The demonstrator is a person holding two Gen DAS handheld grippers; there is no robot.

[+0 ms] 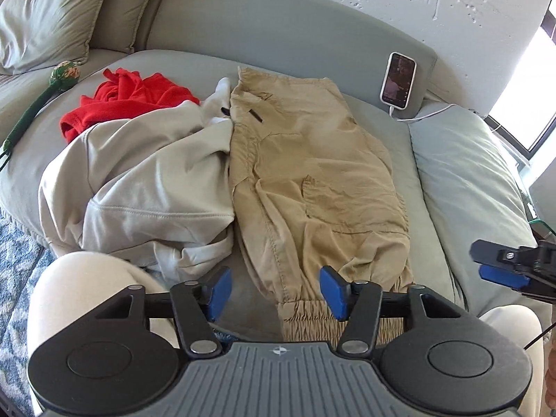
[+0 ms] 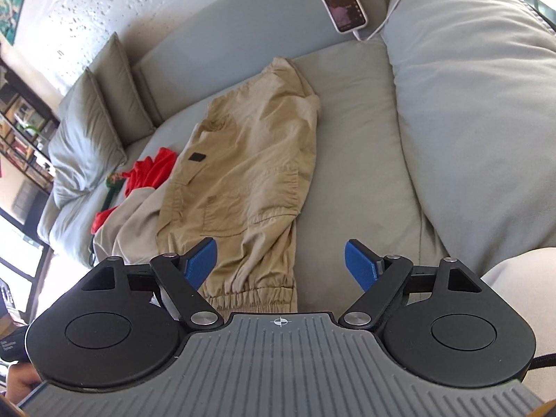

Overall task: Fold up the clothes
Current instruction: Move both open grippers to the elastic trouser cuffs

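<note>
Hovering: both tongs [image 1: 274, 292] [image 2: 281, 266] open over khaki trousers [image 1: 312, 173].

Each hand-held gripper has a ribbed grey plastic base marked with a small white crosshair, flanked by two round black housings. Black link arms with silver pivot screws carry blue rectangular fingers [image 1: 219, 292]. The person's cream-coloured trousers [image 1: 73, 288] show at the knees; a thin black cable trails at the right edge.
</note>
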